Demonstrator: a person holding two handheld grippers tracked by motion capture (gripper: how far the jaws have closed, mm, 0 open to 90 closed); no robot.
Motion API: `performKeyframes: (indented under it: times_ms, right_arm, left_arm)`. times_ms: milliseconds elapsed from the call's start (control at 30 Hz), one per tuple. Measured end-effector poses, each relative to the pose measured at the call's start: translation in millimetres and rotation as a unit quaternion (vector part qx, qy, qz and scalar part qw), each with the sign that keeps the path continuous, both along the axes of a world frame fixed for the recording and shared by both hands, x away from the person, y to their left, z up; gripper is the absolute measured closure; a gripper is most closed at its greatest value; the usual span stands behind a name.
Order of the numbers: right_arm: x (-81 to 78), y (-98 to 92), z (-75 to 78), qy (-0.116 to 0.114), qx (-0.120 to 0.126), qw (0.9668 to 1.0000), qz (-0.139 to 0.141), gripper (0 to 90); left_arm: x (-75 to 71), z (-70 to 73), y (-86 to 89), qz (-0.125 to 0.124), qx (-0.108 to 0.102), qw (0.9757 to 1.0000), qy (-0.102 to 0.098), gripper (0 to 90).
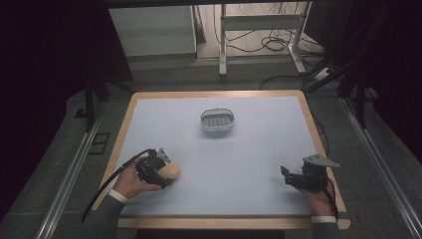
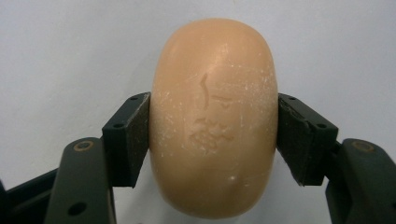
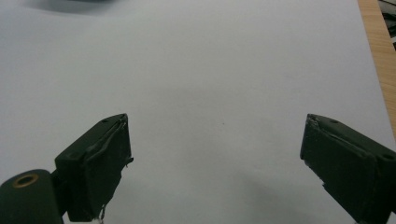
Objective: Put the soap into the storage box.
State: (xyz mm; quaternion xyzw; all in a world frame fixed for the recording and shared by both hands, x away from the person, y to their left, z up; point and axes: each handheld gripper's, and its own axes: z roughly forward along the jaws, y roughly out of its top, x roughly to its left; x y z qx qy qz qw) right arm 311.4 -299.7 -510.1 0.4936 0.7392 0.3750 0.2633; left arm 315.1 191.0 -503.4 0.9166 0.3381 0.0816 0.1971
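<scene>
The left claw pinches a tan soap bar by its sides, low over the desk, well short of the white basket. The right claw stands spread, empty.

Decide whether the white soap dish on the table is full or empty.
Empty. In the high view the soap dish shows only its slotted floor; the soap bar sits clamped in the left gripper.

A small white basket with a slotted floor stands toward the far middle of the pale blue mat, apparently empty; the table's wooden rim frames the mat.
</scene>
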Motion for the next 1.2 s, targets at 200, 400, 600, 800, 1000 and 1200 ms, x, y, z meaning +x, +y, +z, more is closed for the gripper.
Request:
performKeyframes:
  times_ms: [200,400,600,800,1000,1200]
  right_arm:
    - [0.3,0.2,-0.5,0.001,0.000,1.0000,0.000,8.4]
    - [0.5,-0.2,-0.7,0.001,0.000,1.0000,0.000,8.4]
    - [1.3,0.5,-2.3,0.003,-0.001,1.0000,0.000,8.4]
    - [1.0,1.0,-2.0,0.002,-0.001,1.0000,0.001,8.4]
    - [1.2,0.2,-2.0,0.004,0.002,1.0000,0.000,8.5]
    - [1.4,0.7,-2.4,0.004,0.001,1.0000,0.002,8.5]
  left_arm:
    - [4.4,2.0,1.4,0.001,-0.005,1.0000,0.003,32.9]
    - [8.5,3.2,0.6,0.001,-0.003,1.0000,0.002,32.8]
    - [11.1,5.1,-2.5,-0.004,-0.002,1.0000,0.001,32.8]
    - [14.6,6.6,-5.5,-0.011,0.005,0.9999,0.001,32.9]
    - [17.6,8.2,-7.1,-0.014,0.002,0.9999,0.001,32.8]
    - [20.2,9.2,-7.5,-0.015,0.004,0.9999,0.000,32.8]
